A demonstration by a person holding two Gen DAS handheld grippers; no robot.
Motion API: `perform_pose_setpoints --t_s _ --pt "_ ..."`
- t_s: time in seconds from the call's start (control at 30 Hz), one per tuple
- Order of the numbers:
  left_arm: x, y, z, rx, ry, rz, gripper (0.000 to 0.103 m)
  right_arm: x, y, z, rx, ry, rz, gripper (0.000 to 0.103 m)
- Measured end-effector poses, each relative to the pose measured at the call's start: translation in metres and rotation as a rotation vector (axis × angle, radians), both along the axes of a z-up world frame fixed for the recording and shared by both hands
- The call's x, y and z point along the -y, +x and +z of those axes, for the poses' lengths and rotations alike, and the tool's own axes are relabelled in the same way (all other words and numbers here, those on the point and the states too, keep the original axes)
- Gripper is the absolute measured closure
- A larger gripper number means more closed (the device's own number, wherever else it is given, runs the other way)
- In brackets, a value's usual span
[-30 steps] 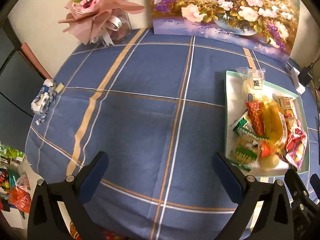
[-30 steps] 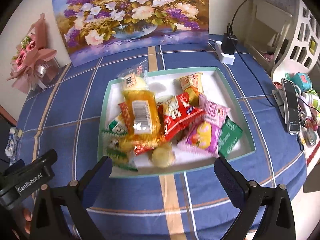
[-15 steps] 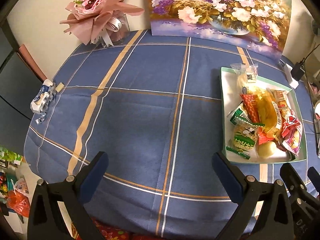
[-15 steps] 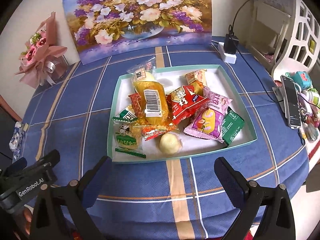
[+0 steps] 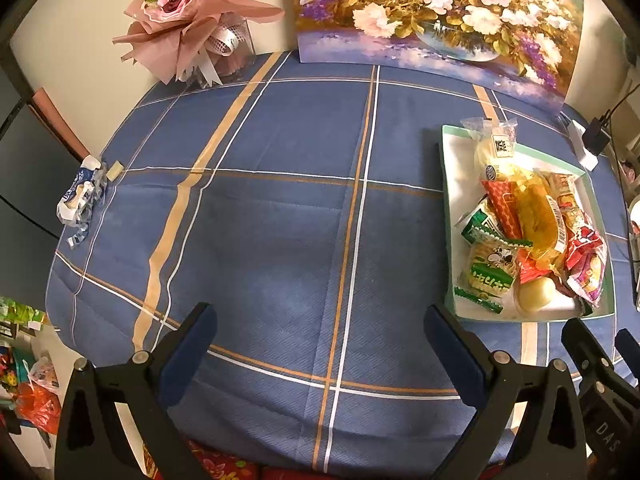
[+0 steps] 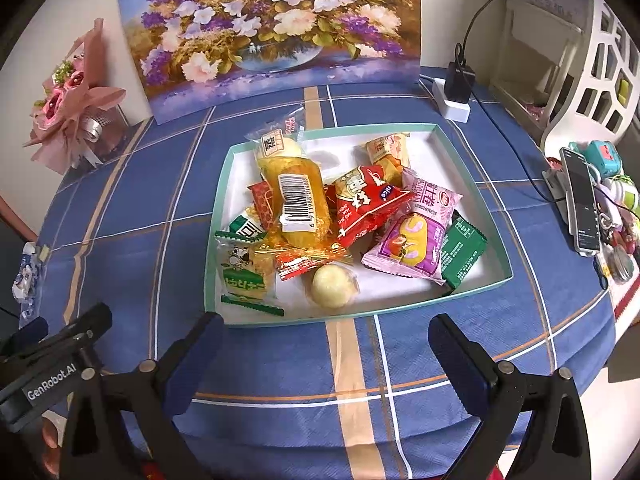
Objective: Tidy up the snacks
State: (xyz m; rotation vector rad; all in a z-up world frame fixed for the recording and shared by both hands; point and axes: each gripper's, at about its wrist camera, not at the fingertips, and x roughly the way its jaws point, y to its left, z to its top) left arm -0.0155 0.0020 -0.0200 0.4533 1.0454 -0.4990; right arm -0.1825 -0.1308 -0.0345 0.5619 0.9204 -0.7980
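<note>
- Snack tray (image 6: 476,184), white inside with a teal rim: sits on the right half of the tabletop (image 5: 280,200), which wears a blue plaid cloth.
- Contents, piled loosely toward the tray's left and middle: yellow packet with barcode (image 6: 298,192) on top; red packet (image 6: 366,204) to its right; pink-purple packet (image 6: 416,236) and dark green packet (image 6: 462,250) at the right; green-and-white packet (image 6: 242,276) at the near left; round pale wrapped sweet (image 6: 334,286) at the near edge; orange-and-cream packet (image 6: 388,150) at the far side.
- Right gripper (image 6: 324,356): jaws wide apart, empty, over the near tabletop edge just short of the tray.
- Left gripper (image 5: 320,344): jaws wide apart, empty, over bare cloth to the left of the tray.
- Flower painting (image 6: 272,28): propped against the far wall.
- Pink bouquet (image 5: 192,16): far left corner.
- Crumpled blue-white wrapper (image 5: 78,196): left edge of the tabletop.
- Power strip with black plug (image 6: 454,92): far right of the tray.
- Phone (image 6: 582,200): right edge, among small clutter.
</note>
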Motion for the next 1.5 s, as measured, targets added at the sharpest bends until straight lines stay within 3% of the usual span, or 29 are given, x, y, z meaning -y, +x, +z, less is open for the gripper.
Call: perform_pose_setpoints --t_s 1.5 --pt "-0.001 0.005 -0.003 -0.018 0.002 -0.003 0.000 0.009 -0.003 -0.011 -0.036 0.045 -0.032 0.000"
